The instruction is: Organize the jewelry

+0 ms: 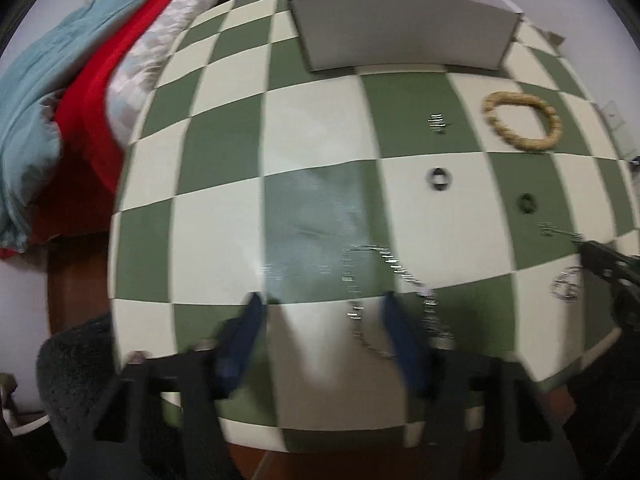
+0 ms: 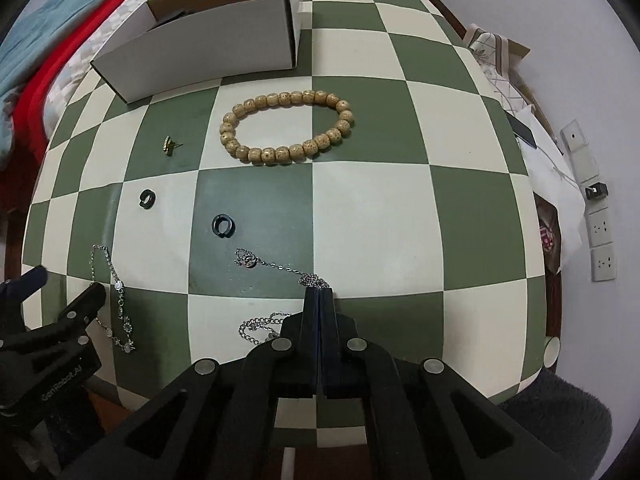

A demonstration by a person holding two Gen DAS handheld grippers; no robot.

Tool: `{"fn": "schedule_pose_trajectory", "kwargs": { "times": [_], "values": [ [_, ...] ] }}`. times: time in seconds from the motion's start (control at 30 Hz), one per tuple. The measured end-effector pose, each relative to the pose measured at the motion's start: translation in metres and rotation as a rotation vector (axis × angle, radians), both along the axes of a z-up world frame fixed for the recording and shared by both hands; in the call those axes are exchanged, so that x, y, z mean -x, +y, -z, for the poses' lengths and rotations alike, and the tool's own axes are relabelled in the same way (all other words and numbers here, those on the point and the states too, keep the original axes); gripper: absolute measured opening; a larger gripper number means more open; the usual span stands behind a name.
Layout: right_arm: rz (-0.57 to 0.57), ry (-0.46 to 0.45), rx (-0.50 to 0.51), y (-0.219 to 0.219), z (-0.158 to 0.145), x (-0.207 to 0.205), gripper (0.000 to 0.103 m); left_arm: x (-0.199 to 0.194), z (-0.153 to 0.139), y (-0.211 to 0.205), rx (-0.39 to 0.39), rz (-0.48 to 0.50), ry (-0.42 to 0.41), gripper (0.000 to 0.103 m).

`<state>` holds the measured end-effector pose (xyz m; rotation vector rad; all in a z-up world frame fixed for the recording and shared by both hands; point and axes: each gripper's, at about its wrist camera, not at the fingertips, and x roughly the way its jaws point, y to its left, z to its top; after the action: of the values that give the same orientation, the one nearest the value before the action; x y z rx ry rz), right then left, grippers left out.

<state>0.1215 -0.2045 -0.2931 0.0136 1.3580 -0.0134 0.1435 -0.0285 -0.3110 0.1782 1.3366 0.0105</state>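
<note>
Near the front of the green-and-cream checkered surface (image 2: 400, 208), your right hand-held gripper (image 2: 319, 292) had pinched the thin silver chain necklace (image 2: 280, 267); your left hand-held gripper (image 1: 320, 312) stood wide; lifting slowly toward the white cardboard box (image 2: 208, 48) would have avoided snagging.

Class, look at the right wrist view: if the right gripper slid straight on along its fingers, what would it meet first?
The right gripper, shut on a silver chain necklace, points across bare checkered tablecloth. Further on, probably the wooden bead bracelet; depth is uncertain.
</note>
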Motion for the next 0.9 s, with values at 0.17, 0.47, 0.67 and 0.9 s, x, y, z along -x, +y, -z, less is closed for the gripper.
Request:
{"fn": "schedule_pose_trajectory", "kwargs": {
  "times": [0.17, 0.47, 0.67, 0.9],
  "values": [
    [0.005, -0.004, 0.005, 0.005, -0.001, -0.001, 0.000, 0.005, 0.000, -0.018, -0.010, 0.056, 0.001, 0.001],
    [0.017, -0.024, -0.014, 0.008, -0.004, 0.000, 0.000, 0.007, -0.017, -0.014, 0.006, 0.027, -0.039, 0.000],
    [0.039, -0.087, -0.060, 0.005, -0.031, -0.002, 0.000, 0.004, -0.055, -0.003, 0.059, 0.015, -0.102, 0.000],
    [0.057, -0.174, -0.138, -0.002, -0.072, -0.009, 0.000, -0.005, -0.100, 0.012, 0.105, 0.003, -0.179, 0.000]
  ]
}}
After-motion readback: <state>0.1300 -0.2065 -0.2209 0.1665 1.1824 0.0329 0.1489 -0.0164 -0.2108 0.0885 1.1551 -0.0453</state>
